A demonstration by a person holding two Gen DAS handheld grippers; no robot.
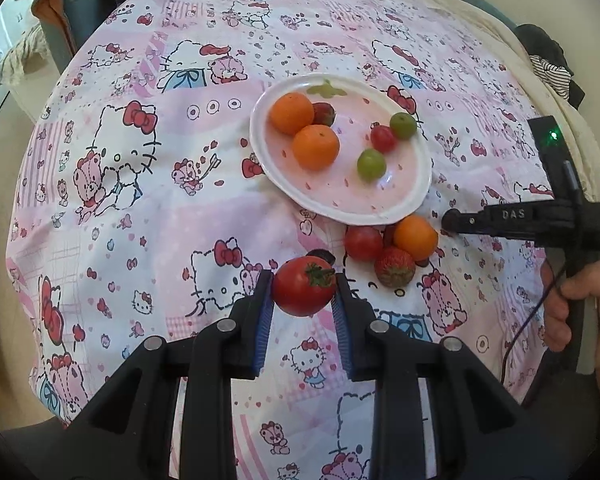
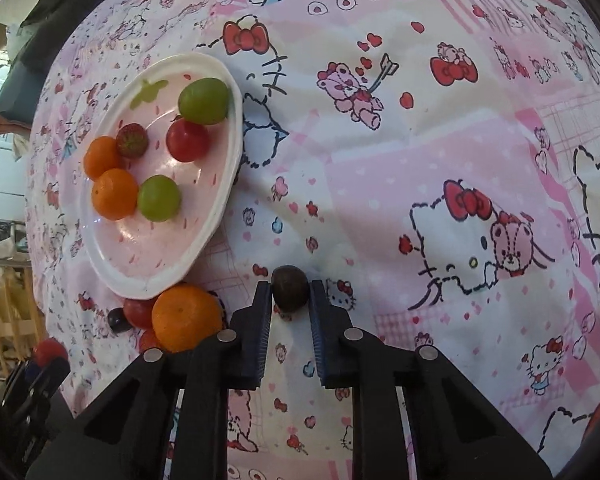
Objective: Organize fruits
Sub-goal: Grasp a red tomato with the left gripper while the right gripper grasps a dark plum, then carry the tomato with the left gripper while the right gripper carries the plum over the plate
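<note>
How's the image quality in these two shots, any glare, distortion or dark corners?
Left wrist view: fisheye bulges the tablecloth, corners go black, a small glare spot sits on the plate, and the tomato is sharp. Right wrist view: same curving, a soft shadow falls beside the plate, and the dark fruit is sharp but too dark for detail.

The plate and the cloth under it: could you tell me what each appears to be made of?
The plate looks like glossy plastic or glazed ceramic, white-rimmed with a pink printed centre; bright highlights sit on its surface, but the look alone does not settle which. The cloth seems a thin woven cotton-like sheet, matte, with printed cartoon cats and soft wrinkles.
</note>
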